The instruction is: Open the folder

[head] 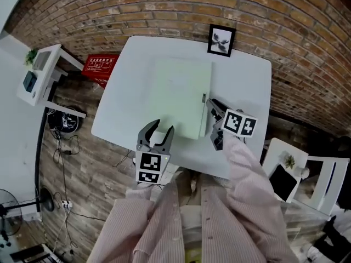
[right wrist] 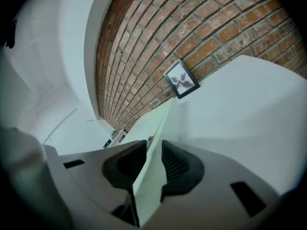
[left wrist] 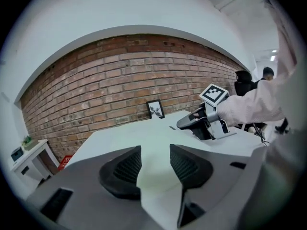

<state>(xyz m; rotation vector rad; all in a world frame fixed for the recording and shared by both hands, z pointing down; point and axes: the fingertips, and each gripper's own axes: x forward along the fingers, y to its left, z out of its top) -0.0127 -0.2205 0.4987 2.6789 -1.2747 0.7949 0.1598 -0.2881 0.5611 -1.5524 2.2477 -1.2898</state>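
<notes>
We see a brick wall at the back and a white table in front of it. The pale green folder lies mid-table. Our right gripper is at its right edge, jaws closed on the thin cover. Our left gripper is at the folder's near edge w/ jaws apart, gripping nothing; a folder corner shows between them. A small picture frame stands at the table's far edge, by the wall.

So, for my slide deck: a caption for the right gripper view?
Right gripper pinches the edge of the pale green folder on the white table, framed picture beyond.
</notes>
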